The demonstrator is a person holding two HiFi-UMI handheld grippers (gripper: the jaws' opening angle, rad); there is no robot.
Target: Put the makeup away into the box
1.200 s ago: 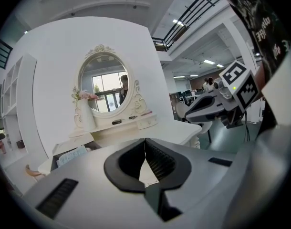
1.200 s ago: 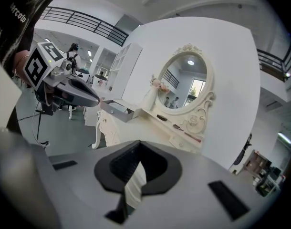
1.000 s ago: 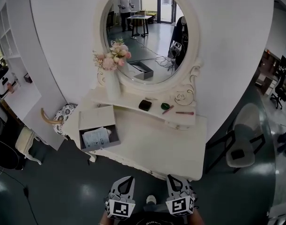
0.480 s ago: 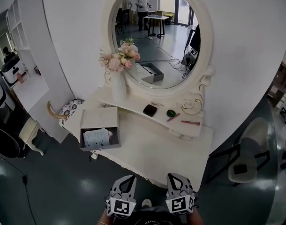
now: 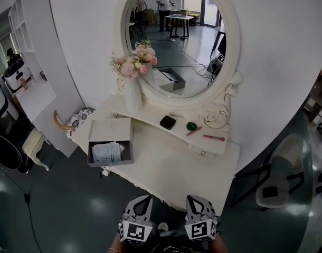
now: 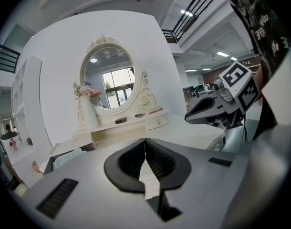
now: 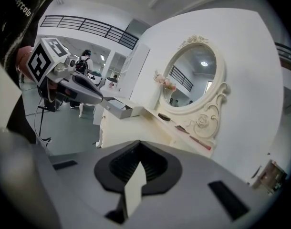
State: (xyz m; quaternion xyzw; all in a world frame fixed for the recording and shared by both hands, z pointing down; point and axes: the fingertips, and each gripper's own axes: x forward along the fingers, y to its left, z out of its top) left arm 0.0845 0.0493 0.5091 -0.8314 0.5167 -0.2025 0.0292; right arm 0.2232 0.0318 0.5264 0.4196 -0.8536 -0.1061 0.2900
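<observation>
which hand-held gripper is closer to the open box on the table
Left. The left hand-held gripper is off the front edge of the table, below and right of the box in the head view; the right hand-held gripper is beside it, farther right.

Cream dressing table point(image 5: 174, 165), grey box point(image 5: 111, 163)
</observation>
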